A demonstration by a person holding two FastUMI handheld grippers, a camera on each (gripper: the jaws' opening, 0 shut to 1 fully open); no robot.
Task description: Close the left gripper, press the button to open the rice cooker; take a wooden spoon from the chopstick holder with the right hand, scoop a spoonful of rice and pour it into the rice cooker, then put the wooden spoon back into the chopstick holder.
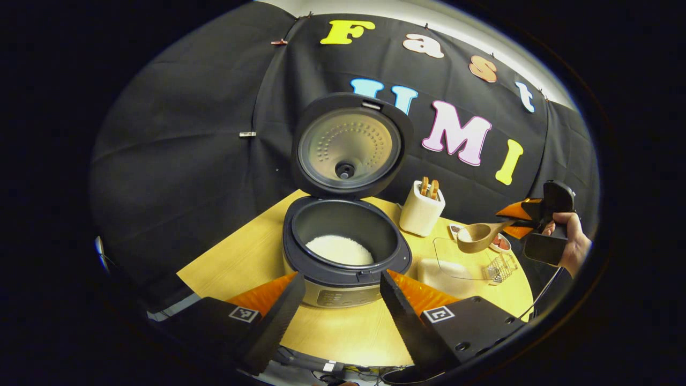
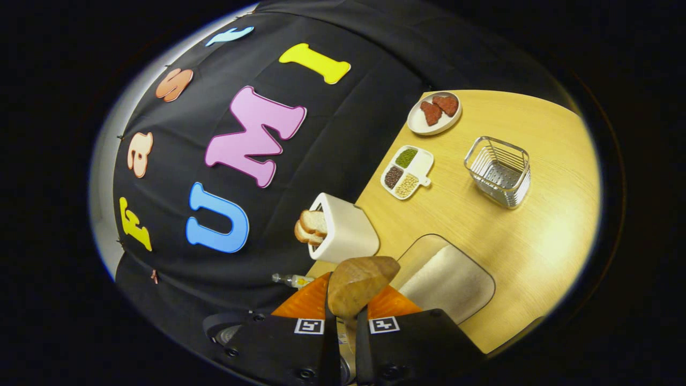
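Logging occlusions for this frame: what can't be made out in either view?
- Wooden spoon load, right gripper view: bowl faces away.
- Rice cooker button panel, left gripper view: partly behind the left gripper fingers.
- Chopstick holder contents, left gripper view: too small.
- Clear container, right gripper view: near end behind the right gripper.

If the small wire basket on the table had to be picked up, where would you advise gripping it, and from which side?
Probably from above, on one wall. The wire basket stands upright with its open top up, and a claw finger could drop inside while the other stays outside, pinching the thin rim. It stands apart from the divided dish, so the approach looks free.
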